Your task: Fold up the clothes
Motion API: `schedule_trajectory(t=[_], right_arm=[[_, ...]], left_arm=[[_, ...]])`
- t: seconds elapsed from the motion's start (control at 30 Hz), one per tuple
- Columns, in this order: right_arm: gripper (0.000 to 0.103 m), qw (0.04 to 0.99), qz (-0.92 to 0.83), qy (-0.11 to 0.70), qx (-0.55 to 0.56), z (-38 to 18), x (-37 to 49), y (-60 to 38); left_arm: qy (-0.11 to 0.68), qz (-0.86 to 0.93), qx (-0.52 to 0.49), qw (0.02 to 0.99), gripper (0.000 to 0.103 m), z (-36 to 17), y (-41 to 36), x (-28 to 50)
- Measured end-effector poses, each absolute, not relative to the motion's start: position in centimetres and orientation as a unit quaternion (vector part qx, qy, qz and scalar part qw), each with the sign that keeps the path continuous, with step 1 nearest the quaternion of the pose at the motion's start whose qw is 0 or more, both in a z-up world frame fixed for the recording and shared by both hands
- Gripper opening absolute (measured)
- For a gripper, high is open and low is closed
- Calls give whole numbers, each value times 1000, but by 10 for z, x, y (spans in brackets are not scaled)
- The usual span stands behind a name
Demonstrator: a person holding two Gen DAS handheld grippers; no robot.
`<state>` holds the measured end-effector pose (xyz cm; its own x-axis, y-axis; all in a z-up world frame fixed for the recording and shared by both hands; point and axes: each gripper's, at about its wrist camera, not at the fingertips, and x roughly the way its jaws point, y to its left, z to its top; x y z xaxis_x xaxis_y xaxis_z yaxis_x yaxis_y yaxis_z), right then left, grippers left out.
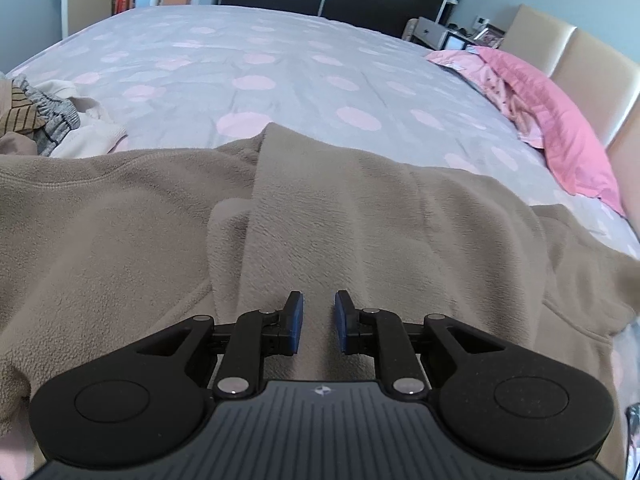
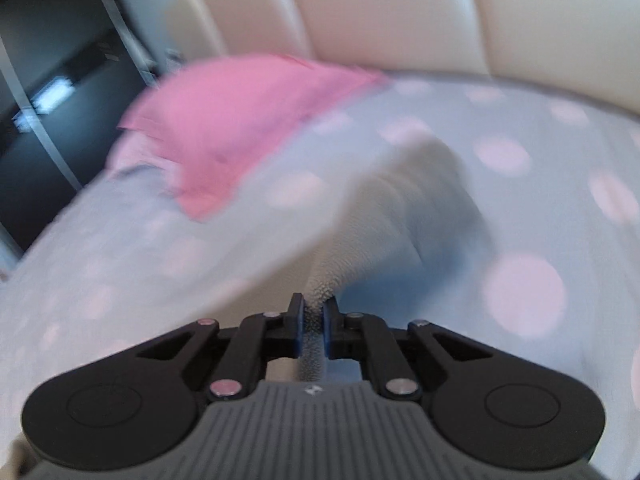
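Observation:
A beige fleece garment (image 1: 360, 208) lies spread across the near part of the bed, with a fold running up its middle. My left gripper (image 1: 319, 300) hovers just over that fold. Its blue pads stand a little apart and nothing is pinched between them. In the blurred right wrist view, my right gripper (image 2: 314, 308) is shut on a narrow part of the beige fleece (image 2: 400, 208). That strip stretches away from the pads over the bed cover.
The grey bed cover (image 1: 240, 60) with pink dots stretches far back. A pile of other clothes (image 1: 48, 120) sits at the left. A pink pillow (image 1: 560, 128) lies along the cream padded headboard (image 1: 580, 52) at the right. Dark wardrobe doors stand behind the bed.

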<state>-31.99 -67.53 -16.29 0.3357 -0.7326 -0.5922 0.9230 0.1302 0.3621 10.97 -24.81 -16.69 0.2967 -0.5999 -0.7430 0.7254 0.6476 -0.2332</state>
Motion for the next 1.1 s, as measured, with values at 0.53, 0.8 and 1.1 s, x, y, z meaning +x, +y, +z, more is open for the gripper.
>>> schedule_trajectory(t=[0.53,0.8,1.1], right_arm=[[10,939,-288,135,131,-41,-136,-425],[10,956,-169,238,32,-105,-82,-305],[21,928,-134,348,9,-175,-70,-304]], left_arm=[[390,-417,11,821,14,-114,-198,98],[398,-409,-11,821,14,-115,-181,103],[397,-430,23,811,14,-121,-187,83]])
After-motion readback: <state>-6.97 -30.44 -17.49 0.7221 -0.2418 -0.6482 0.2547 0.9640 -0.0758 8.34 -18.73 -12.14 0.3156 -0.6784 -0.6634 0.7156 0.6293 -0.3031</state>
